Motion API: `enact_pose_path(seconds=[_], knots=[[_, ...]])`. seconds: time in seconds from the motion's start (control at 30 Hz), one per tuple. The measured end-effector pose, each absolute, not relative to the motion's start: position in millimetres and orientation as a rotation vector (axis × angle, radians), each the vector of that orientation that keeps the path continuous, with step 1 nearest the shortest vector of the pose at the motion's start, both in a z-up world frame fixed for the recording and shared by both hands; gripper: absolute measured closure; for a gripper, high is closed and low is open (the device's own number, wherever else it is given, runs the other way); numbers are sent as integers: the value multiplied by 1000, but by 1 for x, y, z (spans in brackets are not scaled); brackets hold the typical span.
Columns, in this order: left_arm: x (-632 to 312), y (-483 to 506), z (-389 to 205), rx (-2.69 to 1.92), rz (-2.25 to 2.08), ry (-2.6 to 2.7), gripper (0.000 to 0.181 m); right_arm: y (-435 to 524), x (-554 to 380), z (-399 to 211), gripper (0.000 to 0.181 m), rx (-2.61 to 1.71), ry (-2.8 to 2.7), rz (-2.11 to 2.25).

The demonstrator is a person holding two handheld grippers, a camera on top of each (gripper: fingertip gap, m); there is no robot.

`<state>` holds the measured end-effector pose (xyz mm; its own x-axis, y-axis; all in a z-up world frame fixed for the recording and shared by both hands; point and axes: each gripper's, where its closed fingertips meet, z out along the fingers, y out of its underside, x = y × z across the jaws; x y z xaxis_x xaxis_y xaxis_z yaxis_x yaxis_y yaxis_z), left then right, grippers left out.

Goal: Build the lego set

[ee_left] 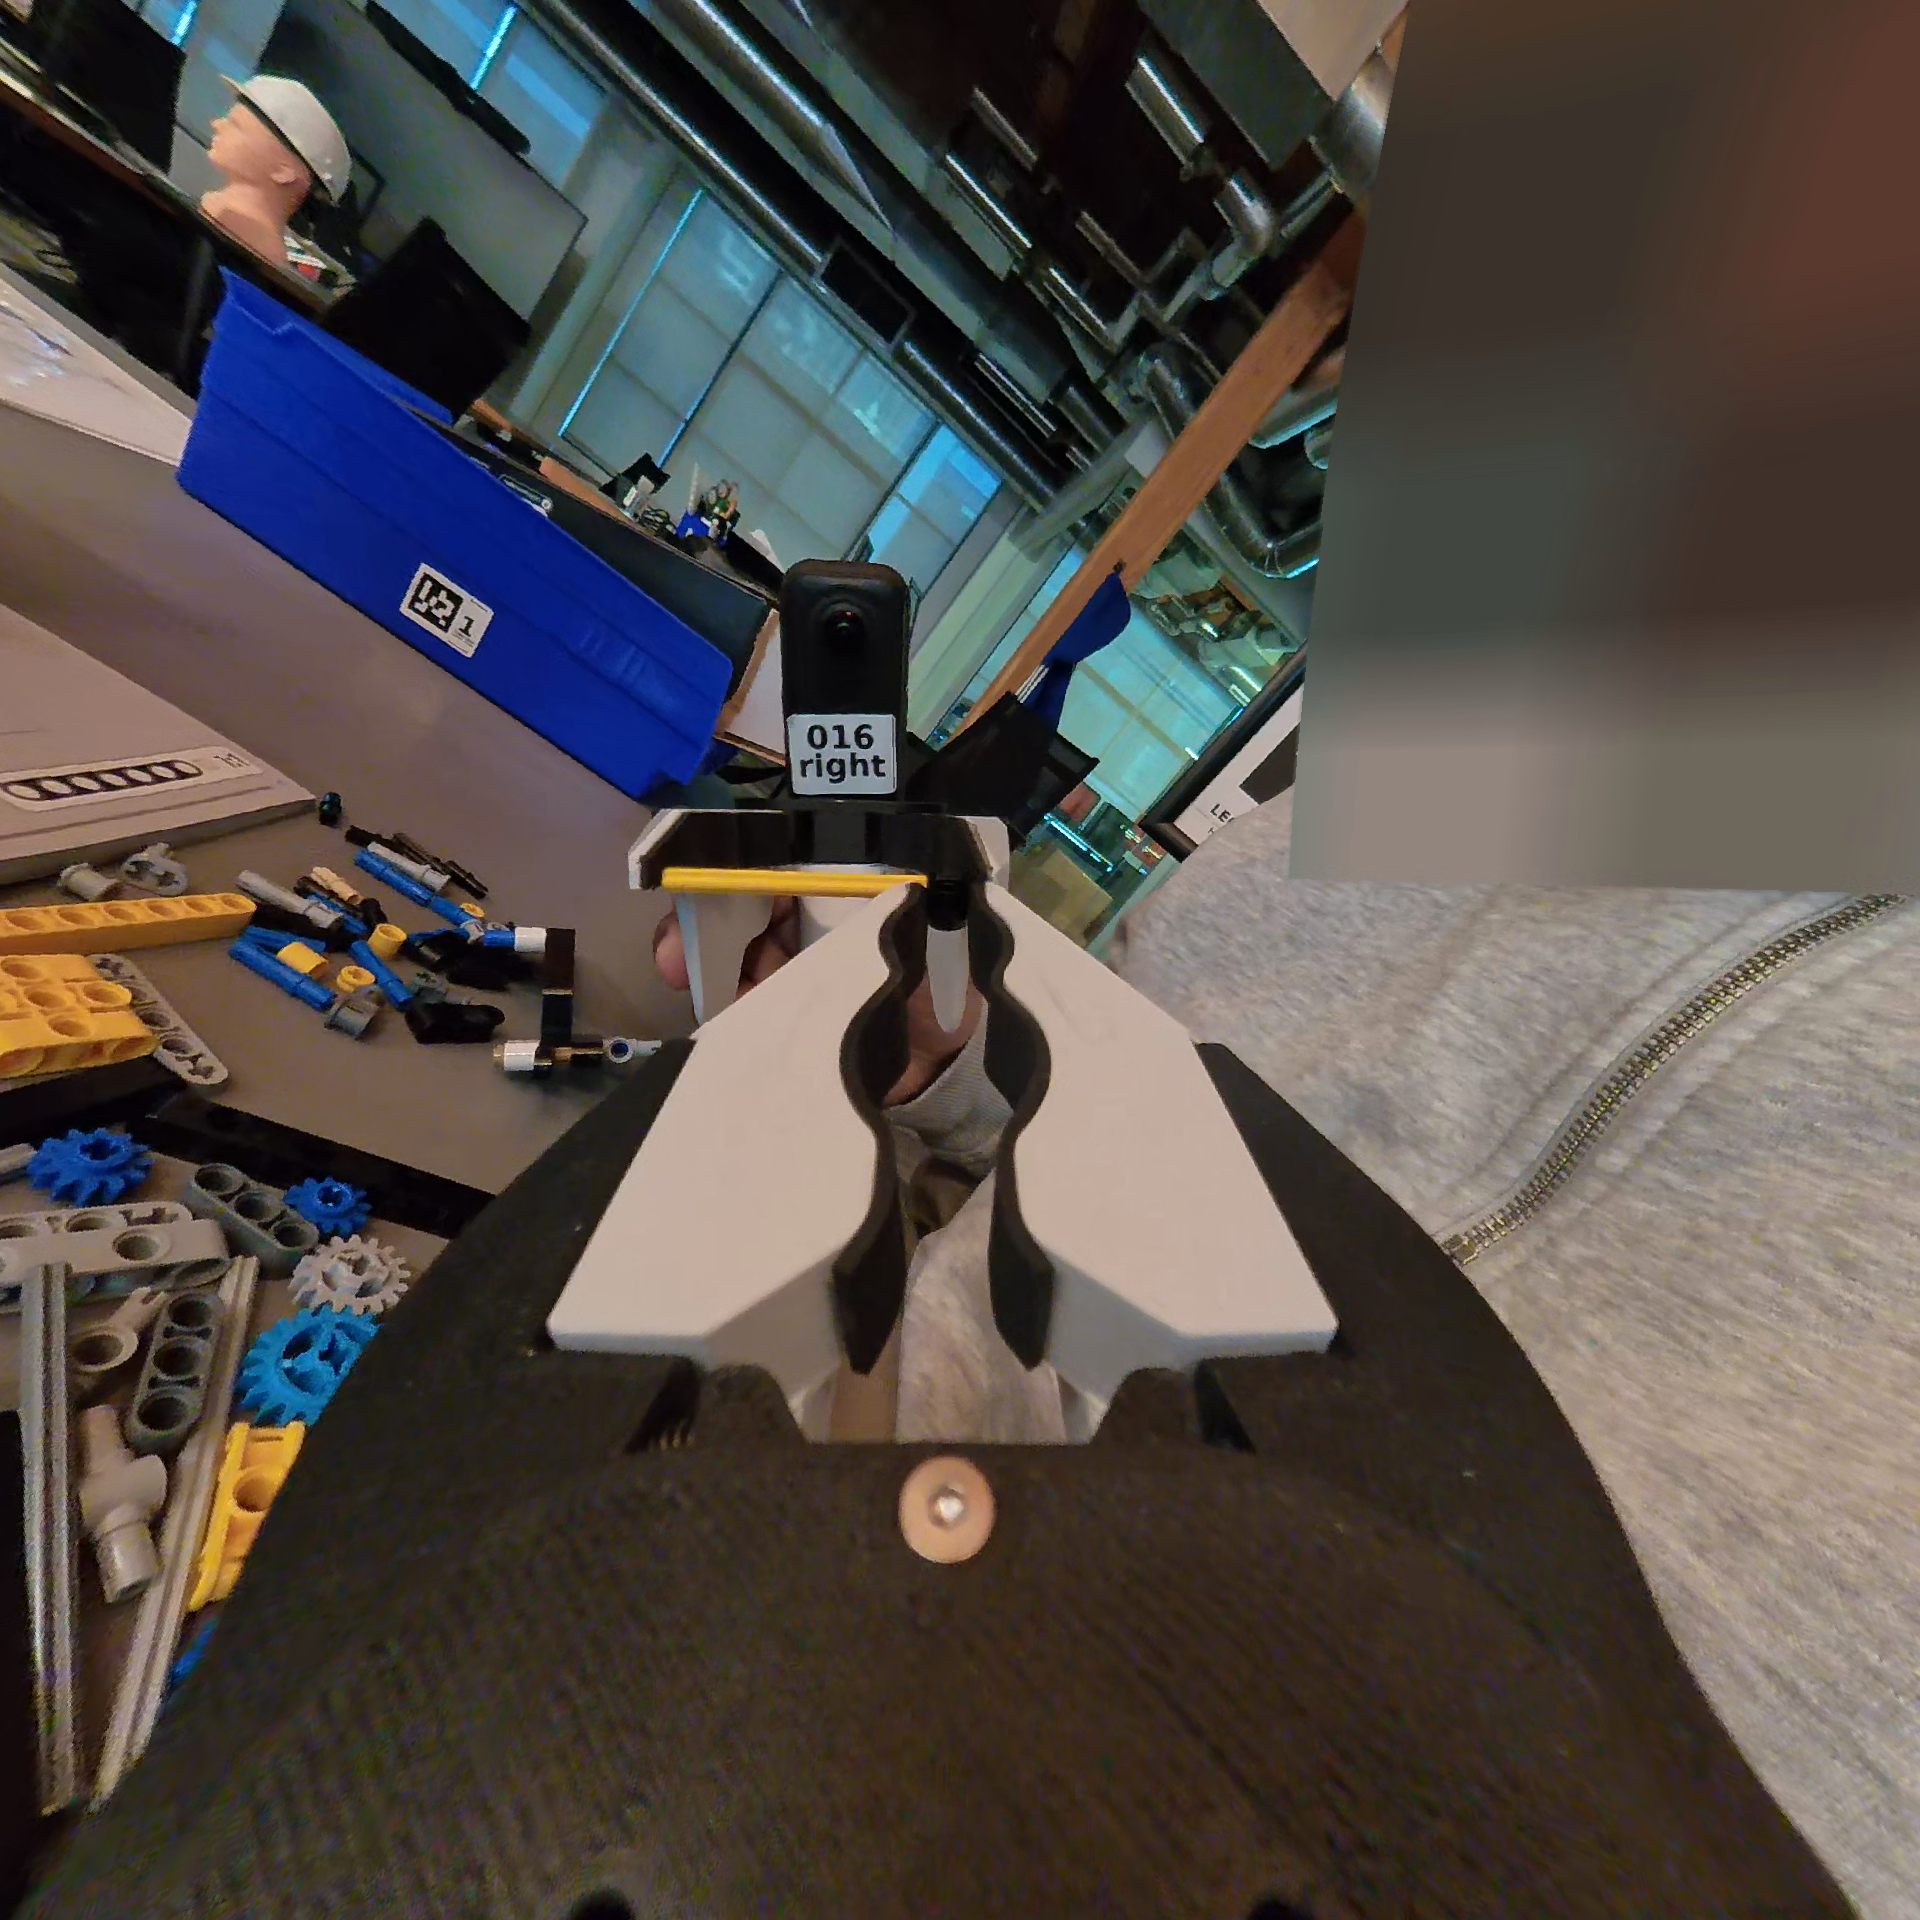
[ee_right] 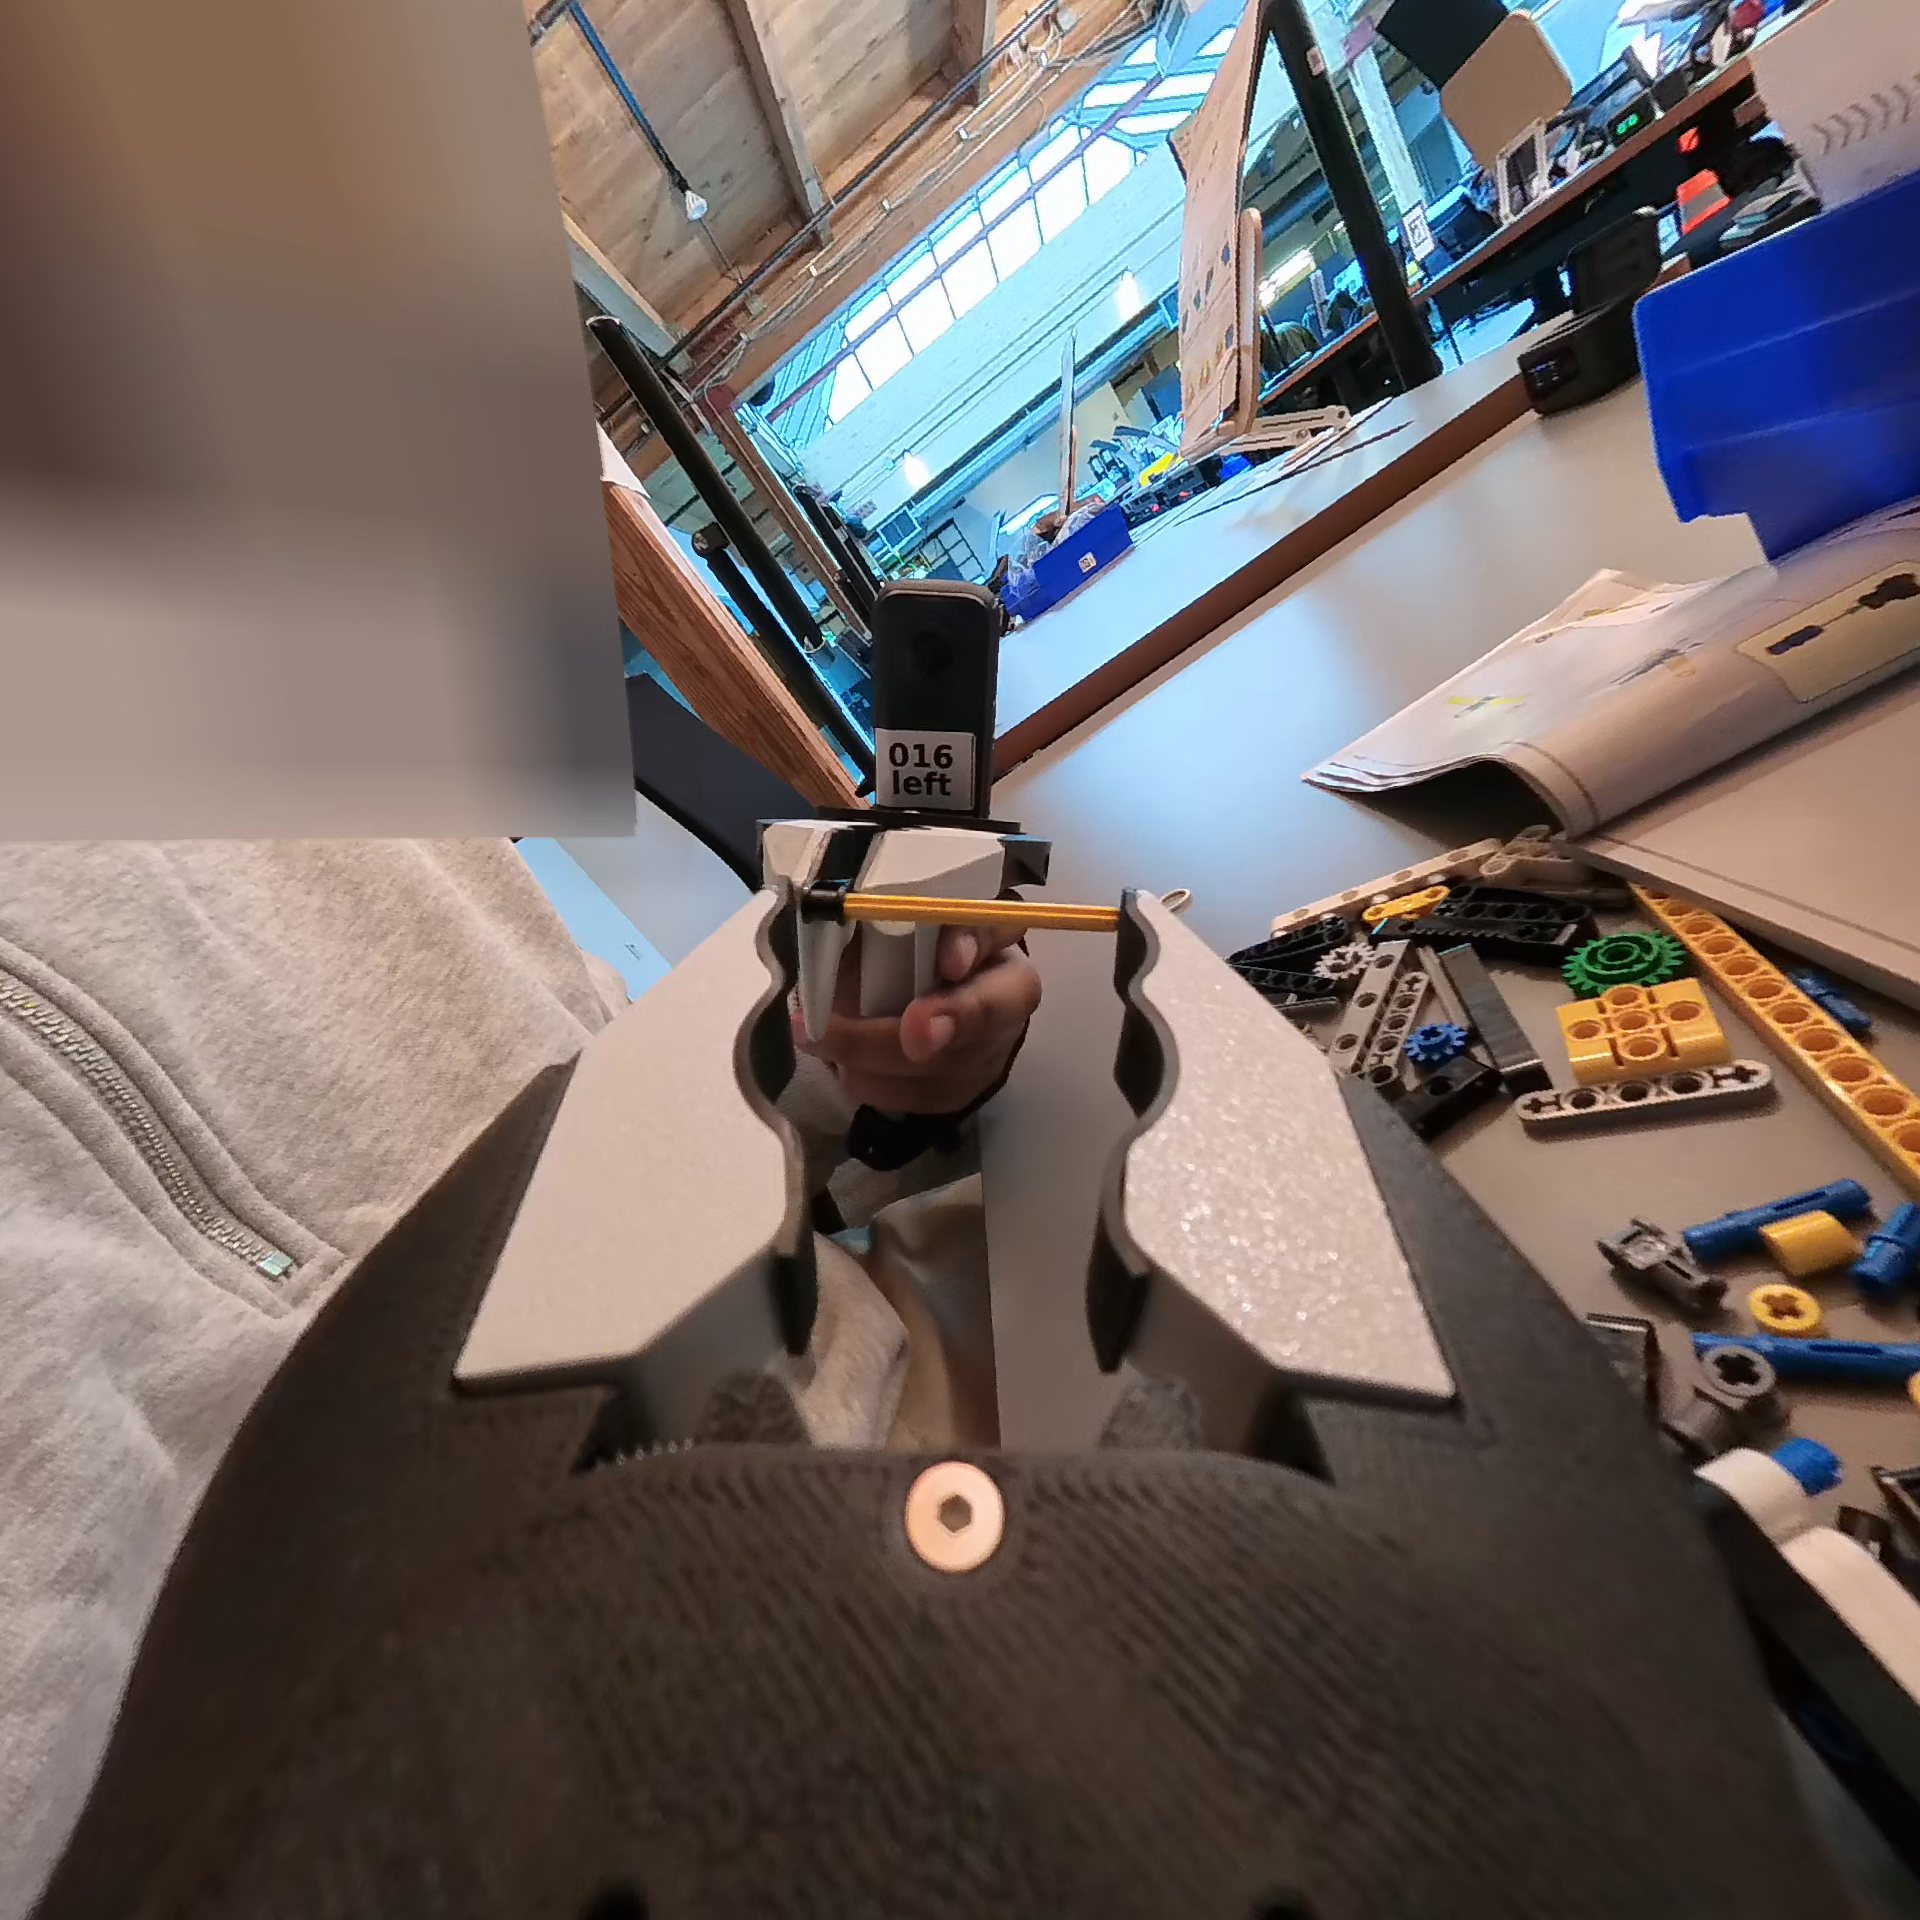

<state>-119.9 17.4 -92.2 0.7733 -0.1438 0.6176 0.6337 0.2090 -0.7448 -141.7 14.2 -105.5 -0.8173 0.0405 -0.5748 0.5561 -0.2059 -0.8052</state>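
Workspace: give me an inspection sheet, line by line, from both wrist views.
Surface: grey table, partly covered with parts.
Job's things: yellow axle with a black end piece, held in the air; loose parts (beams, gears, pins) spread on the table; open instruction booklet.
Clutter: blue bin at the table's far side.
Grippers: left gripper jaws shut on the axle's black-tipped end; right gripper jaws open, the axle lying across the gap at their tips.
Cables: nothing seen on the table.
Surroundings: workshop windows, ceiling pipes; a person's grey zipped sweatshirt close by.
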Motion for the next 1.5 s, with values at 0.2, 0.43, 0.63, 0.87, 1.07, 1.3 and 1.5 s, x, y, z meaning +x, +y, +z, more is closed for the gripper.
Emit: enact_pose_path(seconds=[0.2,0.43,0.63,0.87,1.07,1.3,1.5], knots=[[-120,17,-91,-1247,-573,-463,177,13,-138,-104,115,672,1705,-2083],[-119,17,-90,-1241,-578,-458,177,14,-141,-104,121,683,1703,-2088],[-119,16,-90,-1240,-580,-458,177,14,-141,-105,122,687,1710,-2088],[-119,17,-90,-1241,-582,-457,177,14,-141,-105,123,684,1716,-2087],[-119,17,-91,-1248,-570,-457,177,14,-141,-105,123,685,1717,-2085],[-118,18,-92,-1256,-570,-456,177,14,-142,-105,122,689,1720,-2093],[-119,18,-92,-1257,-559,-456,177,15,-142,-104,122,690,1715,-2095]])
